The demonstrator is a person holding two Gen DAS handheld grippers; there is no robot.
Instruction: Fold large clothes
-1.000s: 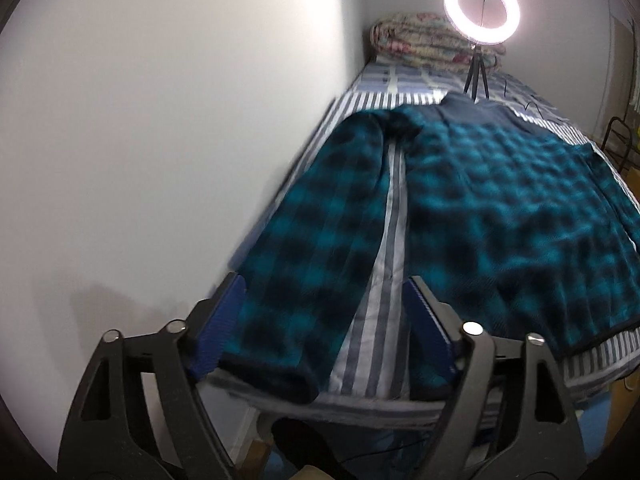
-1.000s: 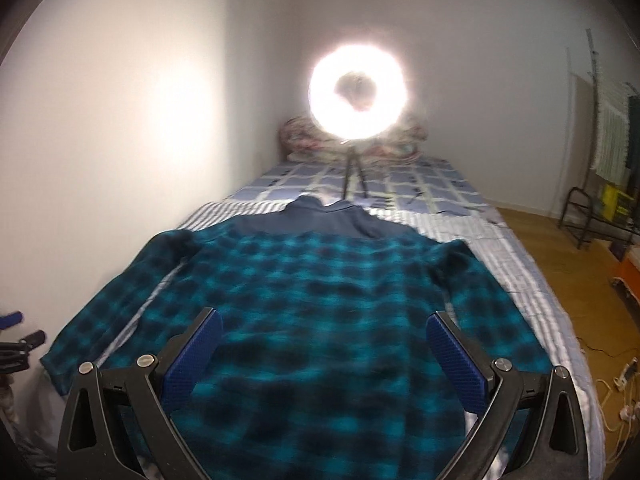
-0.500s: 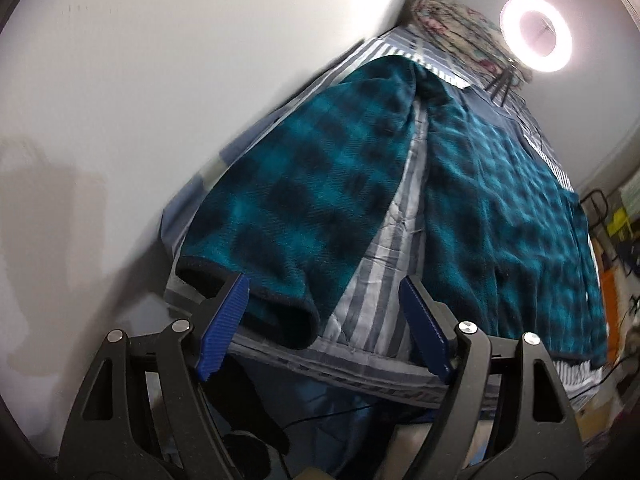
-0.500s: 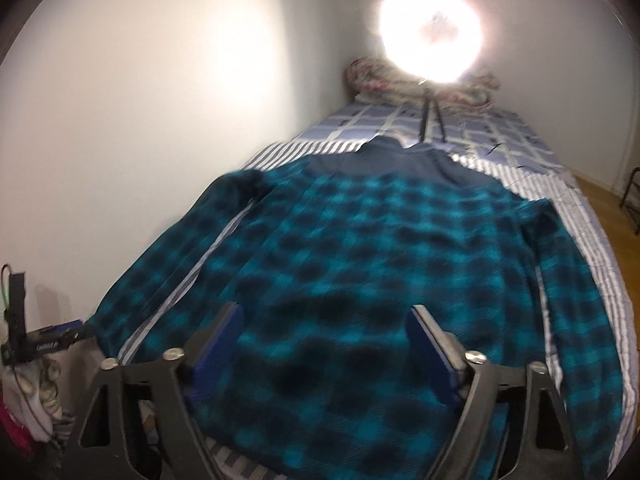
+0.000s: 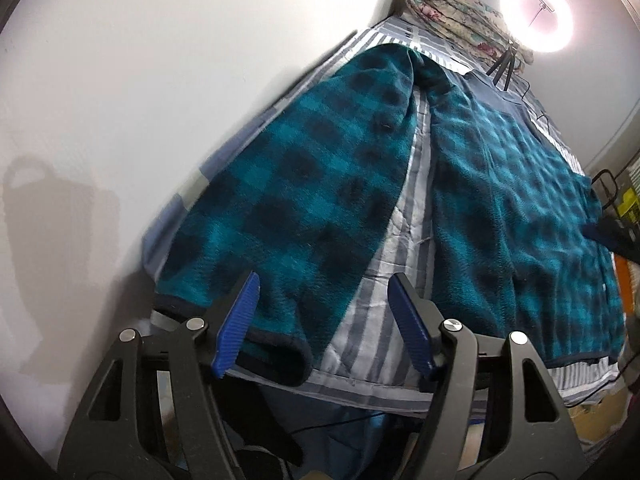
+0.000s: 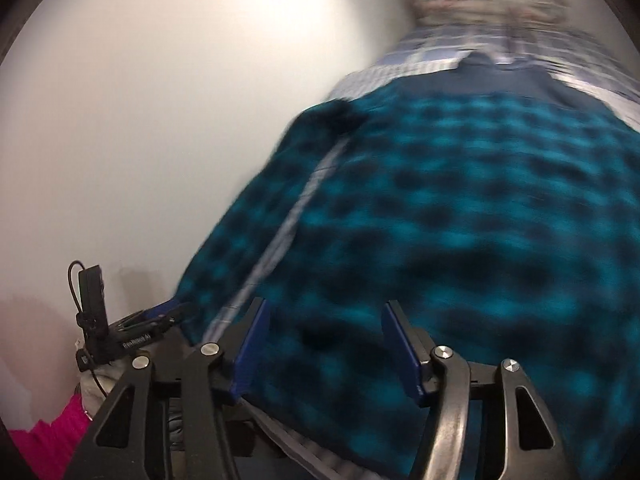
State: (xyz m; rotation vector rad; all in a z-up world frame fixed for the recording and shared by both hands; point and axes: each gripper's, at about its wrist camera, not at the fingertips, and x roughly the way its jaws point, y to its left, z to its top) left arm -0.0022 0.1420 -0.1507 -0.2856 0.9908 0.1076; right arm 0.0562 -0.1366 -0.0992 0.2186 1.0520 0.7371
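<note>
Left wrist view: teal plaid fleece jacket (image 5: 520, 208) spread flat on striped bed (image 5: 404, 216), collar at far end near ring light (image 5: 536, 18). Left gripper (image 5: 324, 324) spread wide, holding nothing, at near bed edge. Sleeve (image 5: 304, 184) runs along the wall side; its cuff lies between the blue pads, just past the left one. Folded quilt (image 5: 452, 12) far end.

Right wrist view: blurred. Right gripper (image 6: 324, 344) spread, empty, low over jacket hem (image 6: 440, 264) at near edge. Left gripper (image 6: 156, 316) visible near left, by the sleeve end.
</note>
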